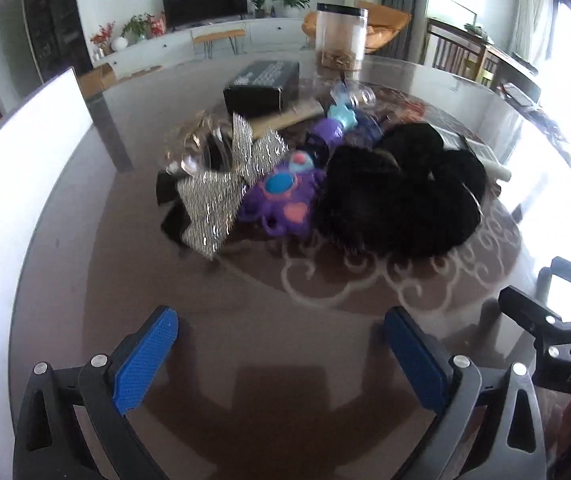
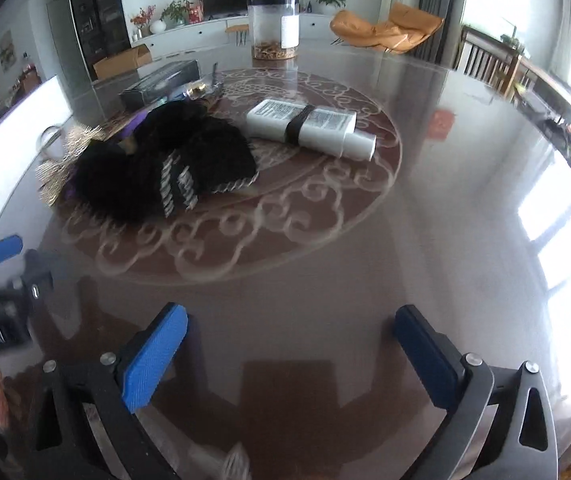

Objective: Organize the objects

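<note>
A heap of objects lies on the round glass-topped table (image 1: 245,320). It holds a black fuzzy bundle (image 1: 397,196), a purple toy (image 1: 281,200) with blue and pink buttons, and a silver sequined piece (image 1: 221,188). A black box (image 1: 261,86) sits behind the heap. My left gripper (image 1: 281,352) is open over bare table, well short of the heap. In the right wrist view, white bottles bound with a black band (image 2: 309,126) lie to the right of the black bundle (image 2: 157,168). My right gripper (image 2: 291,354) is open and empty above the table's near side.
A clear jar (image 1: 341,36) with a black lid and brown bits at its bottom stands at the table's far side. A white panel (image 1: 13,184) rises at the left edge. The right gripper's body (image 1: 557,332) shows at the left view's right edge.
</note>
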### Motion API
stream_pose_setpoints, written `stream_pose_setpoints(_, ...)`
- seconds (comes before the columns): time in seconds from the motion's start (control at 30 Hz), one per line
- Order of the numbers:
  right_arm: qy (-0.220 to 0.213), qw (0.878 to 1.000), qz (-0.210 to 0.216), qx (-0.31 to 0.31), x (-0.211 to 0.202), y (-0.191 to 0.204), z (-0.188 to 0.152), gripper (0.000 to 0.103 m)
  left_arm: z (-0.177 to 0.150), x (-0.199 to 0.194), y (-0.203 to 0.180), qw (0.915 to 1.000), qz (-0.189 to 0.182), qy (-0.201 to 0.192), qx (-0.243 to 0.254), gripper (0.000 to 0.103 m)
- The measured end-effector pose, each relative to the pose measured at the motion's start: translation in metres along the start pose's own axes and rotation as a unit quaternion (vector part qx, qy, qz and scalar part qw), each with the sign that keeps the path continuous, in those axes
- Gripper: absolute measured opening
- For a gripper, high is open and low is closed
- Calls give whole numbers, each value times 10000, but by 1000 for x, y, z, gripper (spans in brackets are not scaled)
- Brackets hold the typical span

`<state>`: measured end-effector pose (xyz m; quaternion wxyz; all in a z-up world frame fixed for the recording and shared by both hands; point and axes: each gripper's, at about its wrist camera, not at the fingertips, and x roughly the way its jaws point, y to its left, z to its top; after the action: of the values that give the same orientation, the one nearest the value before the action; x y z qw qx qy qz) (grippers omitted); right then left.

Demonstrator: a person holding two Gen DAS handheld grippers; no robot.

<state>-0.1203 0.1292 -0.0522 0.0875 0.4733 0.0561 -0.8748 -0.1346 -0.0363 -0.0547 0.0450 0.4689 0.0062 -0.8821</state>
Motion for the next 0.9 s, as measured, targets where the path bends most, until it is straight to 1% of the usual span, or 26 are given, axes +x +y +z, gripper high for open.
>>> stream_pose_setpoints(0.07, -24, 10000, 11, -14, 4, -1, 5, 103, 4, 1, 4, 9999, -85, -77, -110, 103)
stream_pose_setpoints(0.1, -119, 9999, 47, -19, 5, -2, 6, 103, 7, 2, 5, 9998, -92, -143, -132, 103)
stream_pose_setpoints(0.23, -141, 9999, 27, -4, 5, 0, 7, 103, 14, 7, 6, 9998, -151, -128, -55, 103)
stream_pose_setpoints(0.9, -161, 9999, 12, 14, 7, 0, 5, 103, 11, 7, 4, 9998, -150, -131, -54, 103)
